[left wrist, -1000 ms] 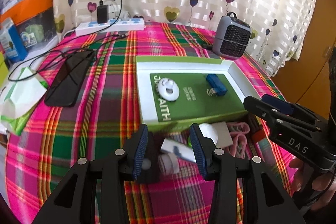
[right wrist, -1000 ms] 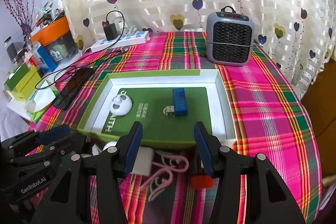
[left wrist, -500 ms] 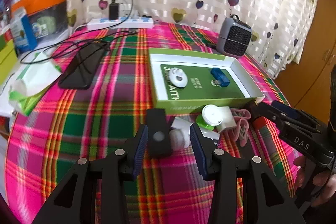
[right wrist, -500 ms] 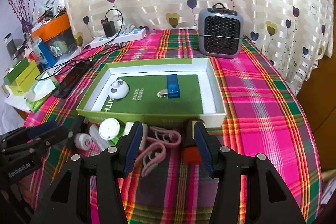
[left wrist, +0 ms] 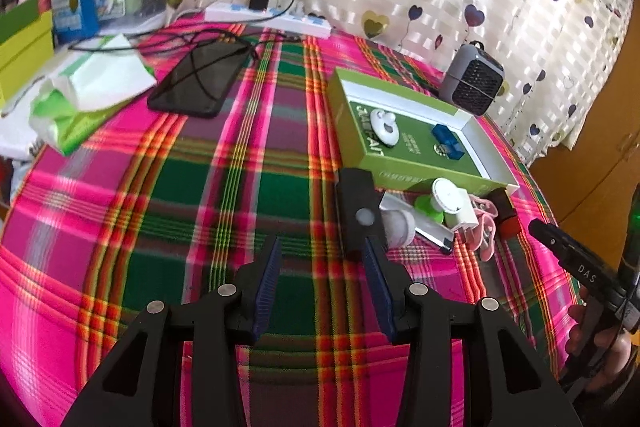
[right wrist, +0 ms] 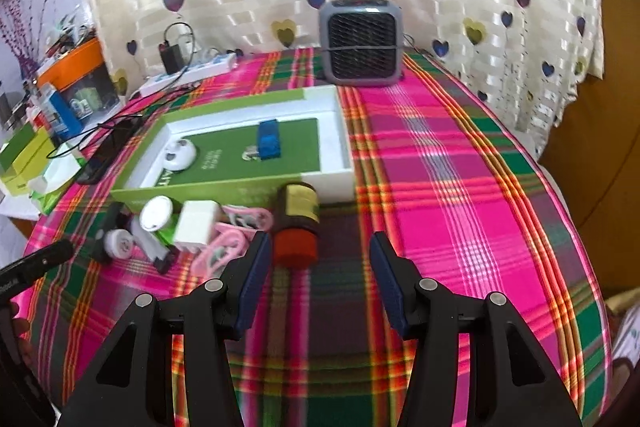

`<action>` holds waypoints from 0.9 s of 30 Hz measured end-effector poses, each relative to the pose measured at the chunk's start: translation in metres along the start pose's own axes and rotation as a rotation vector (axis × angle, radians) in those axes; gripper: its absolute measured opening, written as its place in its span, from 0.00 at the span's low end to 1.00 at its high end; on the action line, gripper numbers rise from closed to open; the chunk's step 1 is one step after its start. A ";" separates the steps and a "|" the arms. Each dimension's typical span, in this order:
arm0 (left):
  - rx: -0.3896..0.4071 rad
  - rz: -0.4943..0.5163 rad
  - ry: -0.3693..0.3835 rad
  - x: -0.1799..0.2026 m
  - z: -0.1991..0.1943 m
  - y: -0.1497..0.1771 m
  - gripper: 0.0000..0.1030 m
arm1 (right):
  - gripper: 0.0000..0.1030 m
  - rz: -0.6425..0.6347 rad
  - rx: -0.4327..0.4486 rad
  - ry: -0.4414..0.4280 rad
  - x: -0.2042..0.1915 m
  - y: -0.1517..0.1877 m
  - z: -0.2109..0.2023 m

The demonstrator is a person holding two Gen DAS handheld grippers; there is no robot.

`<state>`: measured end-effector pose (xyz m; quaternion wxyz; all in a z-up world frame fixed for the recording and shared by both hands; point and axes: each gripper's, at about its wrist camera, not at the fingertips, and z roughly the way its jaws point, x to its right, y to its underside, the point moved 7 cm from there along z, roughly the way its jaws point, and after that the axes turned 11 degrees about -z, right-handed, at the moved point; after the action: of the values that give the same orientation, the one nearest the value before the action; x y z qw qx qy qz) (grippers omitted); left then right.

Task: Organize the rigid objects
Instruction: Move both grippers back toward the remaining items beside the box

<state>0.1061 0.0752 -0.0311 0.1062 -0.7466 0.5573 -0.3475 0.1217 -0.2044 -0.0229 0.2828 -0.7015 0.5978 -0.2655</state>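
The brown bottle with a red cap (right wrist: 298, 223) lies on the plaid-covered bench (right wrist: 460, 187), touching the near wall of the open green cardboard box (right wrist: 240, 187), among loose items. We hold our right claw (right wrist: 316, 283) wide and empty just near of it. Our left claw (left wrist: 322, 291) gapes empty beside a black rectangular bar (left wrist: 358, 211).

Both my grippers now sit farther back from the green box (right wrist: 224, 187) than a second ago. My left gripper (left wrist: 324, 287) no longer straddles the white bottle (left wrist: 396, 225); the black bar (left wrist: 358, 211) lies ahead of its tips. My right gripper (right wrist: 316, 279) has cleared the brown bottle (right wrist: 298, 223), now beyond its left finger.
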 end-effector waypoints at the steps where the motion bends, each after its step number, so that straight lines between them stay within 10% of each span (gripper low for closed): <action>1: -0.007 -0.002 0.002 0.000 0.002 0.002 0.40 | 0.50 0.001 -0.008 0.001 0.001 0.001 0.002; 12: -0.039 0.006 0.065 0.018 0.013 0.002 0.41 | 0.50 0.041 -0.019 -0.079 -0.002 -0.001 0.018; 27: -0.069 0.073 -0.031 0.027 0.038 -0.007 0.41 | 0.50 0.005 -0.068 -0.049 -0.001 -0.010 0.035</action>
<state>0.1398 0.0441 -0.0445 0.1017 -0.7344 0.5941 -0.3122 0.1534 -0.1998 -0.0409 0.2739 -0.7155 0.6012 -0.2271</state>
